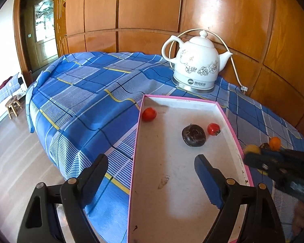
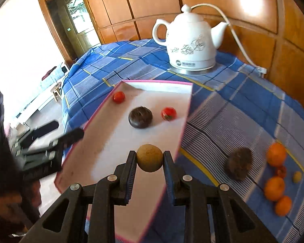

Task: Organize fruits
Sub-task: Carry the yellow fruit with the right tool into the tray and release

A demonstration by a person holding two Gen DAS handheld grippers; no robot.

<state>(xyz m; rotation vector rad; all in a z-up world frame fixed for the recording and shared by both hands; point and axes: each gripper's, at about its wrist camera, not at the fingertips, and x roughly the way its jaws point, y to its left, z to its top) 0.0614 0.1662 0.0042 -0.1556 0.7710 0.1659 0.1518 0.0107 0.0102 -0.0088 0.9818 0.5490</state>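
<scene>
My right gripper [image 2: 149,160] clamped on a tan round fruit [image 2: 149,158] above the pink-edged tray [image 2: 172,84], my left gripper [image 1: 152,174] wide open, holding nothing, over the tray's near left edge

The tray [image 1: 192,182] has a wide bare floor across its near half; only its low pink rim borders it. Toward the far end stand three obstacles: a red fruit [image 1: 149,114] in the far left corner, a dark round fruit [image 1: 194,135] near the middle, and a second red fruit [image 1: 213,129] just beside it. Behind the tray, the white kettle [image 1: 194,64] and its cord [image 1: 234,64] block the far edge. Left of the tray, the checked cloth [image 1: 81,93] lies unoccupied. Right of the tray, a dark fruit [image 2: 238,164] and a cluster of oranges [image 2: 274,185] take up the cloth.
</scene>
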